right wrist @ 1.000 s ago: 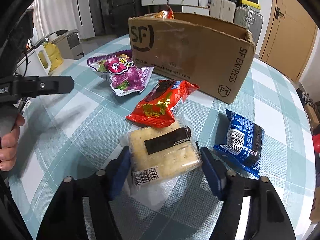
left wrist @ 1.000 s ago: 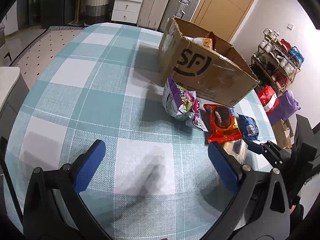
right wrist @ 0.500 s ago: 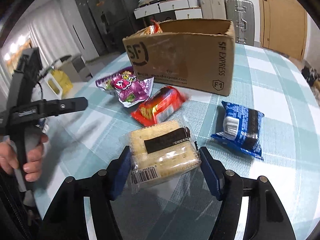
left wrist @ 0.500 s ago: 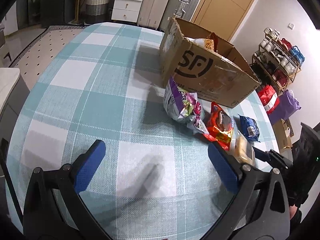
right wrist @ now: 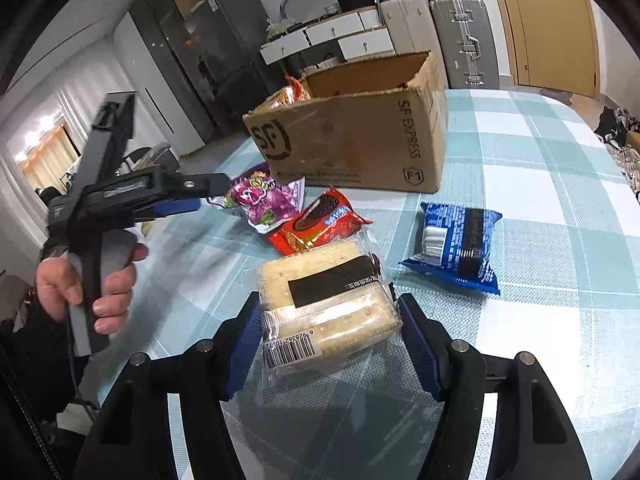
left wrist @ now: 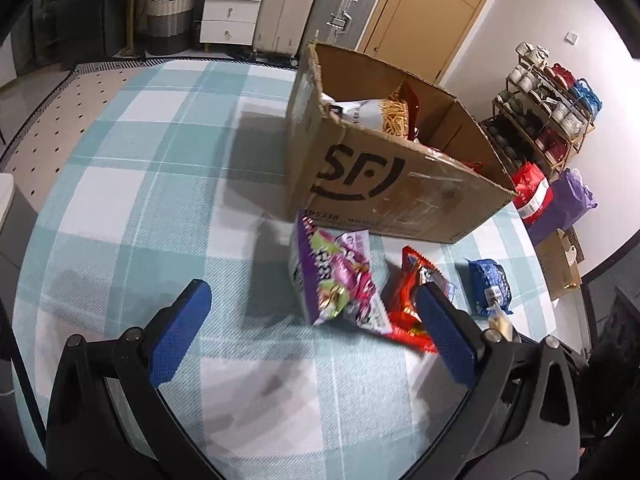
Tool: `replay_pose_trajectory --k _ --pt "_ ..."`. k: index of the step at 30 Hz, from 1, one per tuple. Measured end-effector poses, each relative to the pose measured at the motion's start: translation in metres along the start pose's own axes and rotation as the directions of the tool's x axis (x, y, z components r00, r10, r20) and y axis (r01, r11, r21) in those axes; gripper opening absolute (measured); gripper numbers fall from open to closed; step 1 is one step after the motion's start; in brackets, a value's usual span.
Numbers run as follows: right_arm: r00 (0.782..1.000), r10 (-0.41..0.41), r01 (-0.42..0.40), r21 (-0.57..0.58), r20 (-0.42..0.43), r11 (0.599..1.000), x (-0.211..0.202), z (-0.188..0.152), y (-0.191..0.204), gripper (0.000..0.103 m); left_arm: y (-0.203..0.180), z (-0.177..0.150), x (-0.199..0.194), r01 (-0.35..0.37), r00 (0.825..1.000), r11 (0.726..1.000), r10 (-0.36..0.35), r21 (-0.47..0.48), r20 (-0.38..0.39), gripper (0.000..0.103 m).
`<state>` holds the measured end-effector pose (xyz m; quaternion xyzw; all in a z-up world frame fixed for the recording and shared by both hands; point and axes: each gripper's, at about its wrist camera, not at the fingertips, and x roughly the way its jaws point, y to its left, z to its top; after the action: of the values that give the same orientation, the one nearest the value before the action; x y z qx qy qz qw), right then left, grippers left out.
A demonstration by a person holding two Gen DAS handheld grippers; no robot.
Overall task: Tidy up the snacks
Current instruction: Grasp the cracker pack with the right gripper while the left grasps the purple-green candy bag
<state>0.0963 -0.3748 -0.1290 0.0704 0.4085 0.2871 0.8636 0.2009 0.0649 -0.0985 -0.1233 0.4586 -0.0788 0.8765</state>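
Blue pads of the right gripper [right wrist: 330, 338] pinch the cracker pack [right wrist: 328, 300] above the checked table [right wrist: 560, 200], barcode end nearest the camera, long axis crosswise. Left gripper [left wrist: 312, 334] spread, empty. Cardboard box [right wrist: 352, 140] open-topped beyond the loose snacks.

White drawers [left wrist: 234, 8], suitcases [left wrist: 344, 4], tan door [left wrist: 432, 12], shoe rack [left wrist: 540, 116], white wall [left wrist: 520, 4].
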Motion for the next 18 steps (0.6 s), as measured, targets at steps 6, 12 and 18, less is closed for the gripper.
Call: replay_pose_trajectory --k 6,12,18 --pt "1.000 0.007 -0.007 0.011 0.025 1.000 -0.009 0.002 -0.001 0.067 0.004 0.011 0.024 -0.011 0.999 0.999 0.008 -0.051 -0.049 0.100" --pt "1.000 0.008 -0.008 0.004 0.016 1.000 -0.006 0.002 -0.001 0.067 0.000 0.014 0.039 -0.011 0.998 1.000 0.009 -0.026 -0.066 0.079" --pt "1.000 0.012 -0.012 0.002 0.020 1.000 -0.006 0.004 0.000 0.067 -0.002 0.007 0.047 0.016 0.993 1.000 -0.016 -0.006 -0.115 0.040"
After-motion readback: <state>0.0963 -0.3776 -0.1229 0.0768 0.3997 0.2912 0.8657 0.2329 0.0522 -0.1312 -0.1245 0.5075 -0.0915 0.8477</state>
